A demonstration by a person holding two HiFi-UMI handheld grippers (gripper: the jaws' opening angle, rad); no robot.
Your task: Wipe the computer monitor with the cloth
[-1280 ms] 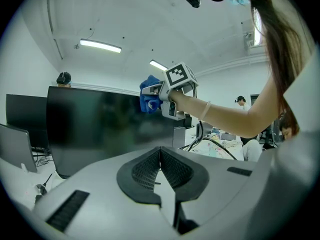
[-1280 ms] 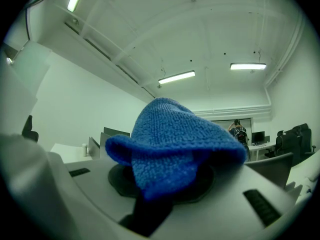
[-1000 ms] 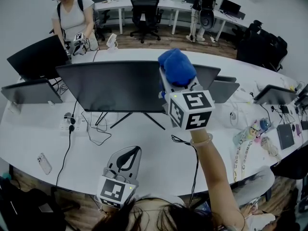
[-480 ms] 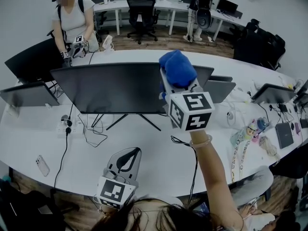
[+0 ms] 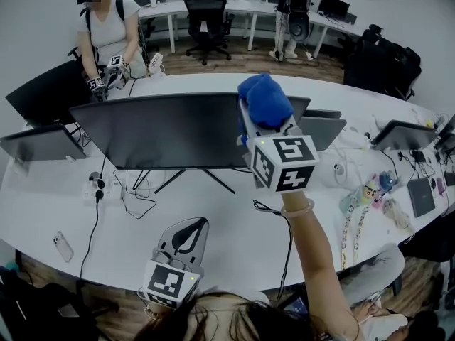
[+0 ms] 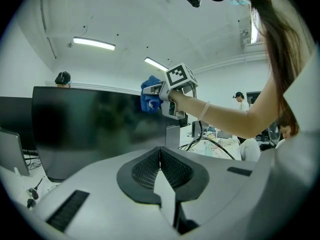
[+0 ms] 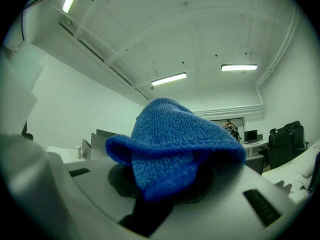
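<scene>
So here's where things are at: the right gripper (image 5: 264, 121) is clamped on the blue cloth (image 5: 264, 99), and you can see in the right gripper view that the cloth (image 7: 170, 146) is bunched up between the jaws and flops over the tips. It's held up high at the top edge of the monitor (image 5: 163, 130), close to its right corner. The monitor itself sits toward the middle of the table (image 5: 234, 244), nearer the far edge, with the dark screen facing the person. From the left gripper view the cloth (image 6: 149, 98) sits right at the upper right corner of the screen (image 6: 95, 124), but honestly I can't tell if it's actually pressing on the glass or just beside it. The left gripper (image 5: 189, 227) is low over the near edge of the table, jaws pinched together on nothing, doing no work. Progress-wise, my guess is the cloth is picked up and brought to the screen, so that part's done, and the wiping is either just starting or in the middle of a pass along the top. The screen looks evenly dark, with no streaks or smudges I can make out, so there's no way to say which bits are clean. I'd say the whole stretch to the left and the lower half are probably what's left.
</scene>
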